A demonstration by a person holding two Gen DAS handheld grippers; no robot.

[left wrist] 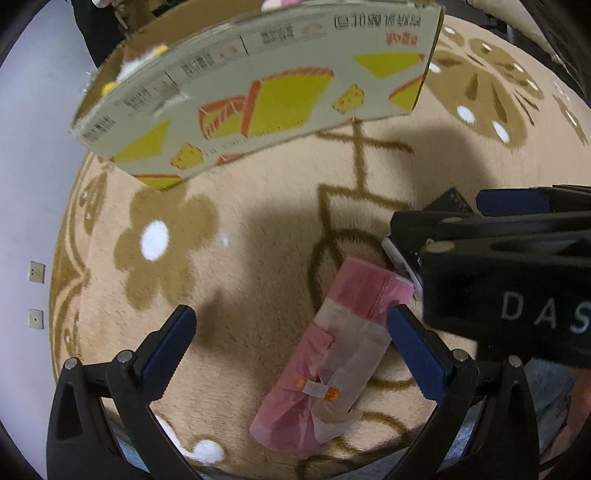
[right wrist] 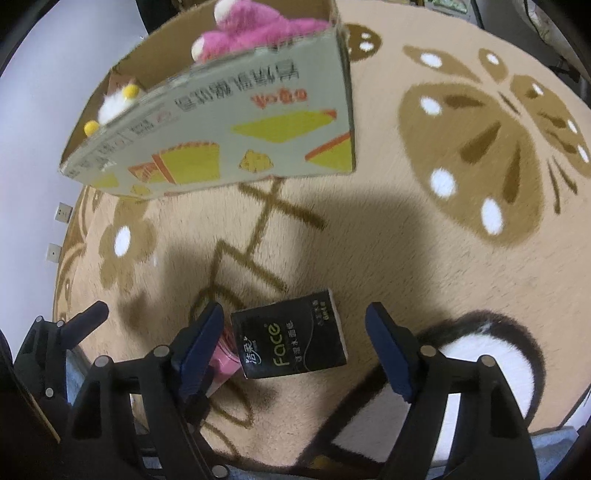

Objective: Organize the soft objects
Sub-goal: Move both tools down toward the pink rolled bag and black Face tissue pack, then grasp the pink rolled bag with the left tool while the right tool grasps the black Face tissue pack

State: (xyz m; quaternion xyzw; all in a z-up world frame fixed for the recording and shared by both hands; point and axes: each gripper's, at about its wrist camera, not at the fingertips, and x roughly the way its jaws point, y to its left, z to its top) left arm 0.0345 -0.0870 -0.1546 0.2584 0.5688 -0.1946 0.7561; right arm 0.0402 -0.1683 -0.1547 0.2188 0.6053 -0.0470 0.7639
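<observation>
Two soft toys lay inside the open printed cardboard box [right wrist: 229, 122] at the far side of the beige plush rug with brown flower and butterfly patterns [right wrist: 388, 251]: a white plush toy with yellow pompoms [right wrist: 112, 103] at its left end and a fluffy pink plush toy [right wrist: 251, 31] toward its right. Nearer, the left gripper [left wrist: 291, 354] stood with its blue-padded fingers spread wide above a roll of pink plastic bags wrapped in a clear band [left wrist: 332, 354], which lay on the rug between them, apparently untouched. Right of that, the right gripper [right wrist: 295, 347] was likewise spread open, its fingers either side of a black soft tissue pack lettered "Face" [right wrist: 291, 336] lying on the rug, just beside the pink roll.
</observation>
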